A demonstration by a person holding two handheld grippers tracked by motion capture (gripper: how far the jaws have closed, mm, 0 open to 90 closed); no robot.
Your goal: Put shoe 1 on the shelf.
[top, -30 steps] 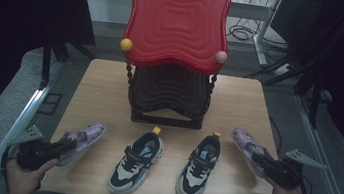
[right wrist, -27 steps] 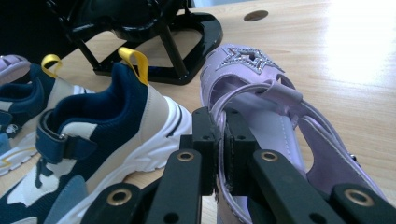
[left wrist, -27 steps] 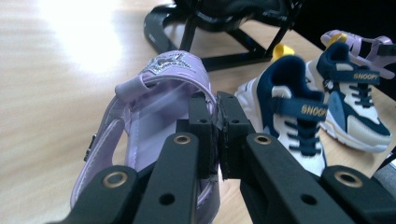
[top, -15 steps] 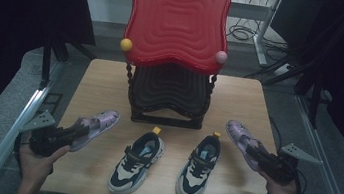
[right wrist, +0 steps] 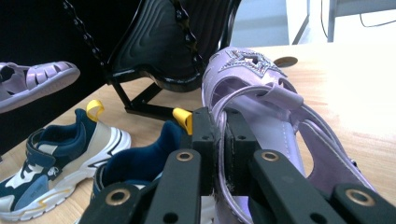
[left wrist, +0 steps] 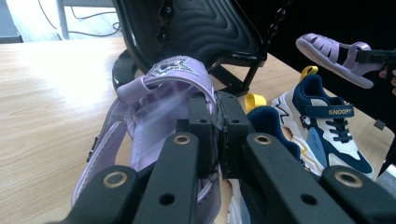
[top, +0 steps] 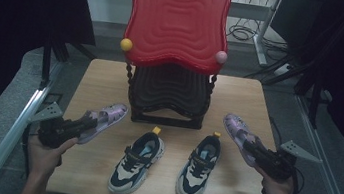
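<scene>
My left gripper point(top: 86, 125) point(left wrist: 214, 125) is shut on the heel strap of a purple sandal point(top: 102, 120) point(left wrist: 159, 107), held just above the table's left side with its toe toward the rack. At the right, my right gripper point(top: 249, 148) point(right wrist: 219, 140) is shut on the matching purple sandal point(top: 237, 130) point(right wrist: 261, 98), also lifted off the wood. Between them two navy and white sneakers point(top: 137, 161) point(top: 200, 165) with yellow heel tabs rest on the table, toes toward me.
A two-tier shoe rack point(top: 170, 89) with a red wavy top tray point(top: 177, 19) and a black lower tray stands at the middle back of the wooden table point(top: 97, 74). Metal rails run along both sides of the table.
Both sandals have risen and moved forward and inward toward the rack, the left one farther than the right. The sneakers have stayed put.
</scene>
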